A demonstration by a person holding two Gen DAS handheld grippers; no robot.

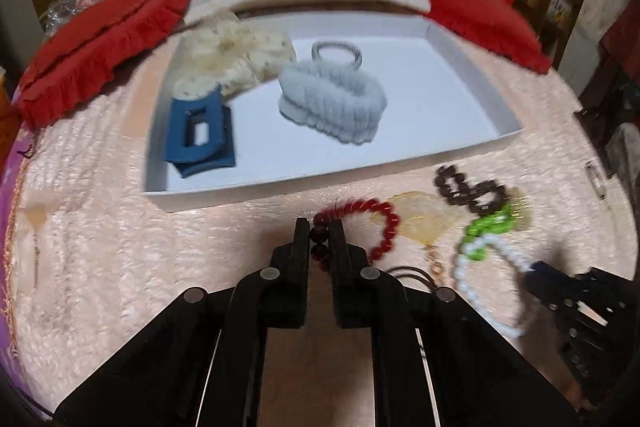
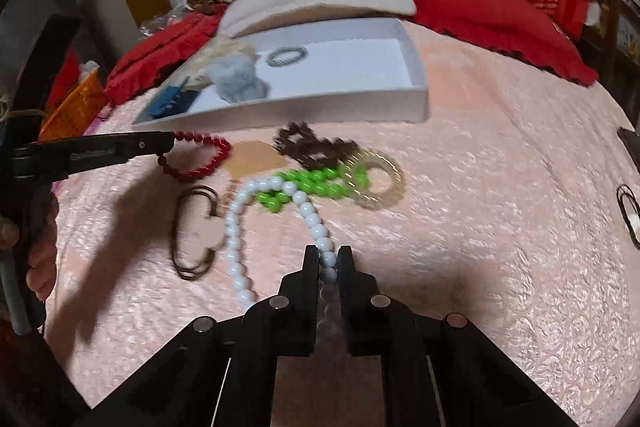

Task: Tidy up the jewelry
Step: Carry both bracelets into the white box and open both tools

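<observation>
the left gripper [image 1: 319, 227] is clamped on the red bead bracelet [image 1: 382, 223], just short of the white box's near wall [image 1: 280, 193]. the right gripper [image 2: 328, 254] pinches the white bead bracelet [image 2: 236, 259]. bare pink bedspread [image 2: 500, 227] spreads to the right. in the box [image 2: 416, 107]: blue hair clip [image 1: 200, 135], grey scrunchie [image 1: 332, 103], cream scrunchie [image 1: 236, 55], 1 coil hair tie [image 1: 336, 53].

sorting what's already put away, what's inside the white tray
In the white tray: a blue claw clip, a grey fluffy scrunchie, a grey coil hair tie and a cream fabric piece. Anything beneath them is hidden.
</observation>
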